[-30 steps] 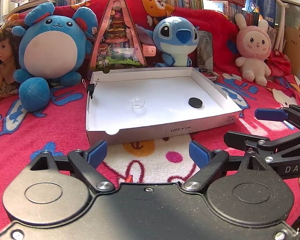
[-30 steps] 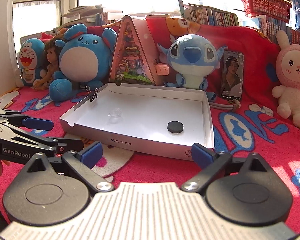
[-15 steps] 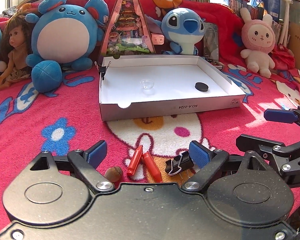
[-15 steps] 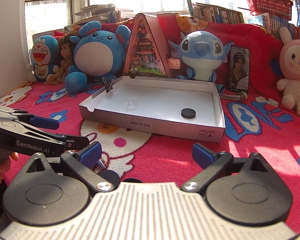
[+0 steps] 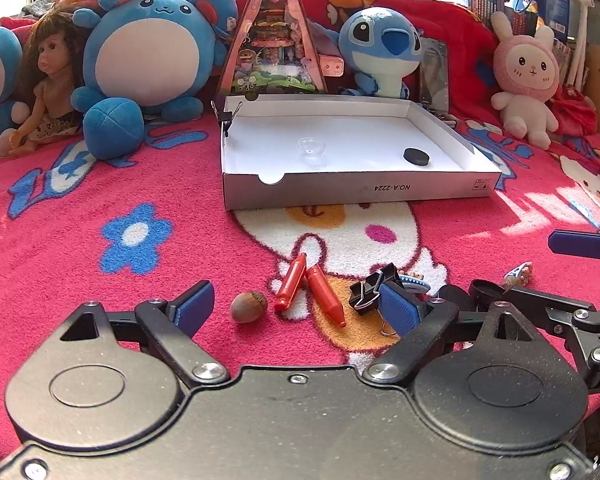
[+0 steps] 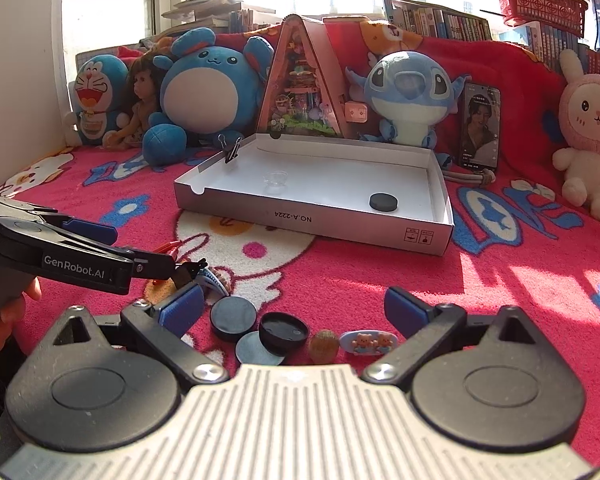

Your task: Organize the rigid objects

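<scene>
A white cardboard box lid (image 5: 352, 196) (image 6: 300, 220) lies on the red blanket, holding a clear little cup (image 5: 311, 147) and a black disc (image 5: 416, 156). In front of it lie an acorn (image 5: 249, 306), two red crayons (image 5: 290, 287), and a black binder clip (image 5: 372, 288). My left gripper (image 5: 296, 308) is open just above these, with nothing between its fingers. In the right wrist view, black caps (image 6: 233, 318) (image 6: 283, 333), a grey disc (image 6: 256, 350), a brown ball (image 6: 323, 345) and a bear hair clip (image 6: 370, 342) lie between the blue pads of my open right gripper (image 6: 292, 308).
Plush toys, a doll (image 5: 48, 80) and a triangular diorama case (image 5: 276, 40) line the back behind the box. A phone (image 6: 480, 128) leans at the right. A binder clip (image 5: 226, 114) grips the box's far left corner. A hand (image 6: 4, 320) holds the left gripper.
Both grippers have pulled back from the box and dipped. The small objects on the blanket in front of the box have come into view. Both pairs of jaws stay wide.
</scene>
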A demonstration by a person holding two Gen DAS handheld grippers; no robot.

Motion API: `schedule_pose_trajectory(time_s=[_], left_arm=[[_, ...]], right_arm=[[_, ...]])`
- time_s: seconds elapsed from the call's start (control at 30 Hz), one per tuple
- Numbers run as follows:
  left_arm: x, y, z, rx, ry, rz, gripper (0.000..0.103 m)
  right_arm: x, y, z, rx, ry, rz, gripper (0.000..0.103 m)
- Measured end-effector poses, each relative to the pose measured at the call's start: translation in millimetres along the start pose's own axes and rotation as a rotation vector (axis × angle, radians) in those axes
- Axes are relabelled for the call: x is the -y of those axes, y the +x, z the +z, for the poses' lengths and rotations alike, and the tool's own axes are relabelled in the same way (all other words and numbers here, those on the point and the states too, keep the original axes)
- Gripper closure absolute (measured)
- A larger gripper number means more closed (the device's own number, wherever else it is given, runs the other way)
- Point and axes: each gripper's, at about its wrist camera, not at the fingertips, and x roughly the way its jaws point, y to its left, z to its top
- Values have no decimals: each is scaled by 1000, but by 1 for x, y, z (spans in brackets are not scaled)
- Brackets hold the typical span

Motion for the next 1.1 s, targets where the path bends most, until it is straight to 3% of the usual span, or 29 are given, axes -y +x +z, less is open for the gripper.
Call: schedule_pose_trajectory(time_s=[0.33, 0.57, 0.73, 0.87, 1.1], left_arm=[[-9, -8, -14, -2, -17, 28, 15], [-13, -17, -22, 10, -31, 19, 16], [-12, -23, -23, 14, -29, -6, 30], [-12, -25, -23, 5, -46, -43, 51], [-4, -22, -23, -5, -44, -93, 58]], right_arm=[[-7, -12, -15, -11, -8, 15, 4], [-12, -15, -23, -28, -17, 32, 21], [-14, -13, -24, -39, -12, 37, 37], [-18, -9, -26, -57, -10, 54, 48], [-19, 2, -25, -77, 15, 47, 52]])
